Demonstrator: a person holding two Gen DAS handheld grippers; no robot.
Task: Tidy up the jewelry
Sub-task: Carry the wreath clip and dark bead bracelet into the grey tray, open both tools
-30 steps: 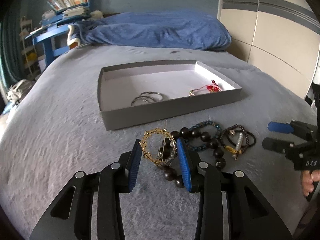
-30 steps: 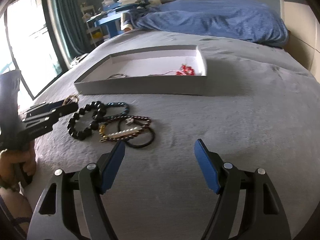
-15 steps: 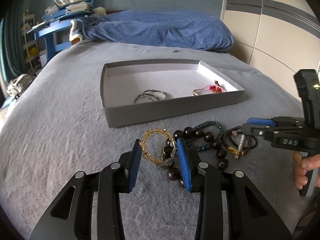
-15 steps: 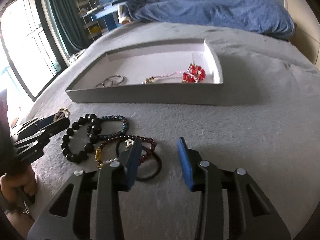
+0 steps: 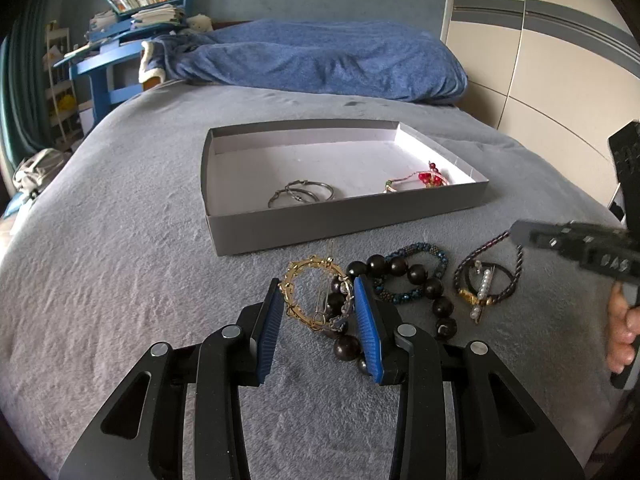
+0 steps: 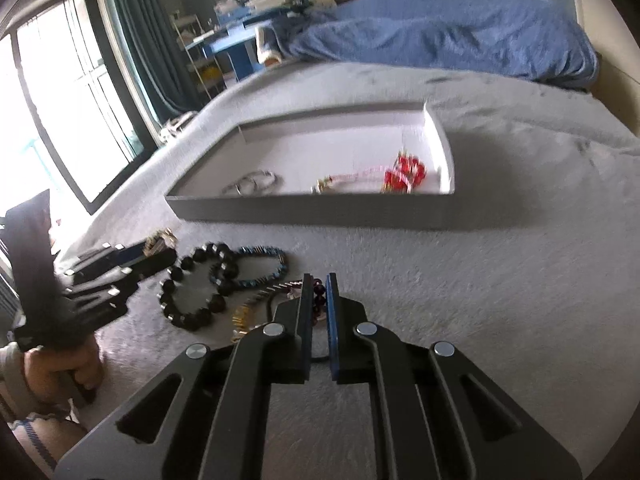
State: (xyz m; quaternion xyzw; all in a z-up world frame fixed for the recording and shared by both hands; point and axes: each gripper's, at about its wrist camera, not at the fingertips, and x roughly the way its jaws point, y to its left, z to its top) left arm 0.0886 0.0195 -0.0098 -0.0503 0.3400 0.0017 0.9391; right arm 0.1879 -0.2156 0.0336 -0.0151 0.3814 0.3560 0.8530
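A grey shallow box point(image 5: 344, 224) lies on the grey bed, holding silver hoops point(image 5: 300, 195) and a red bead necklace point(image 5: 424, 179); the box also shows in the right wrist view point(image 6: 312, 208). In front lie a gold bracelet point(image 5: 298, 276), a black bead bracelet point(image 5: 416, 276), a blue bead bracelet point(image 5: 424, 250) and a tangle of dark bracelets point(image 5: 486, 284). My left gripper point(image 5: 318, 312) is open around the gold bracelet. My right gripper point(image 6: 318, 292) has closed on the dark red bead bracelet point(image 6: 319, 290) of the tangle. The black bead bracelet also shows in the right wrist view point(image 6: 192, 292).
A blue duvet point(image 5: 320, 60) lies at the head of the bed. A blue desk with books point(image 5: 120, 60) stands at the far left, a wardrobe point(image 5: 540, 60) on the right. A window and curtain point(image 6: 80, 80) are to the left.
My right gripper has moved left onto the tangle of bracelets and closed from wide open to nearly shut on the dark red bead bracelet. My left gripper has stayed around the gold bracelet.
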